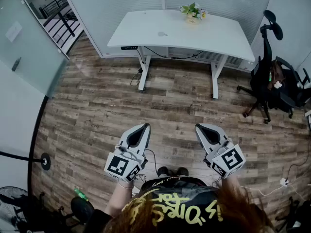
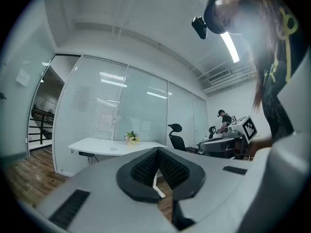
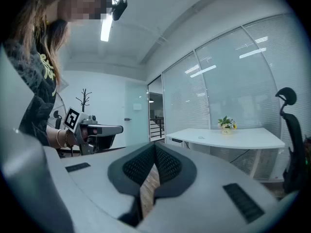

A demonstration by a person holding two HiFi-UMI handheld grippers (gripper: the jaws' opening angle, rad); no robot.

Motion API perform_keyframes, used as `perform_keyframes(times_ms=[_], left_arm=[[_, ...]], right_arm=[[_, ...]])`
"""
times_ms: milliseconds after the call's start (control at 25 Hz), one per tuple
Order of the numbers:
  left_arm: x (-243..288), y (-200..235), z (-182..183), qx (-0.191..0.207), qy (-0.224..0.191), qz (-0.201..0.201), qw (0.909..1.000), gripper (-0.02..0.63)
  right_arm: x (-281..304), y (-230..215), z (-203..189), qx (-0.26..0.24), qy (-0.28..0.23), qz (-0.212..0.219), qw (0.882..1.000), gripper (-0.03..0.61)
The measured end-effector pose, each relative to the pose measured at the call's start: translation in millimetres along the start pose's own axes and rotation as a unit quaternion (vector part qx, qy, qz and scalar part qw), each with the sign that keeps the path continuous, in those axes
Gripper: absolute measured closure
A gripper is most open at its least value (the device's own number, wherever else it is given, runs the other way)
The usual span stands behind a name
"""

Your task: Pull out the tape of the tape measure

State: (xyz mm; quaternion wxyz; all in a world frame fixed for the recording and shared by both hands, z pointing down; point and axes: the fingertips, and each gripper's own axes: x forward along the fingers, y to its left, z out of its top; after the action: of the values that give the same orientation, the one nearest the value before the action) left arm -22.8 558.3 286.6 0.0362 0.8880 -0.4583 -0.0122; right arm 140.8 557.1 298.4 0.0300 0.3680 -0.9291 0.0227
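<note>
I see a brown wood-plank floor (image 1: 97,110) below me, with a long white desk (image 1: 218,35) across it and a black office chair (image 1: 265,81) off the desk's right end. My left gripper (image 1: 144,126) and right gripper (image 1: 199,127) are level, side by side above the floor, both clenched on nothing. A small pot of flowers (image 1: 193,11) stands at the desk's back edge. A tiny pale object (image 1: 163,33) lies near its middle; I cannot tell whether it is the tape measure.

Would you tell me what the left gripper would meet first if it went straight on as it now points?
Nothing close by. The left gripper, jaws together and empty, points level over the wooden floor toward the white desk. It would probably meet the desk's front edge first, though depth is unclear.
</note>
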Motion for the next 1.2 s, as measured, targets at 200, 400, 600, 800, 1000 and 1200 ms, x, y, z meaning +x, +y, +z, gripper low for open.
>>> perform_keyframes(times_ms=[200,400,600,800,1000,1200], left_arm=[[0,-5,1,0.000,-0.004,0.001,1.0000,0.622],[-1,-6,-1,-0.004,-0.005,0.004,1.0000,0.622],[-2,-7,0,-0.004,-0.007,0.002,1.0000,0.621],[-6,-9,2,-0.007,-0.016,0.000,0.9998,0.621],[0,-11,-3,-0.021,0.002,-0.012,0.9997,0.498],[-8,5,0,-0.018,-0.002,0.018,0.9997,0.341]], right_arm=[[-3,0,-3,-0.003,-0.001,0.002,1.000,0.577],[-3,1,-6,0.001,0.003,0.005,1.000,0.577],[-2,5,-9,-0.008,0.011,0.010,1.000,0.577],[0,9,-9,0.007,0.000,0.020,1.000,0.577],[-4,-6,-3,0.030,-0.020,-0.023,0.999,0.565],[-15,-30,9,0.022,-0.057,-0.096,0.994,0.421]])
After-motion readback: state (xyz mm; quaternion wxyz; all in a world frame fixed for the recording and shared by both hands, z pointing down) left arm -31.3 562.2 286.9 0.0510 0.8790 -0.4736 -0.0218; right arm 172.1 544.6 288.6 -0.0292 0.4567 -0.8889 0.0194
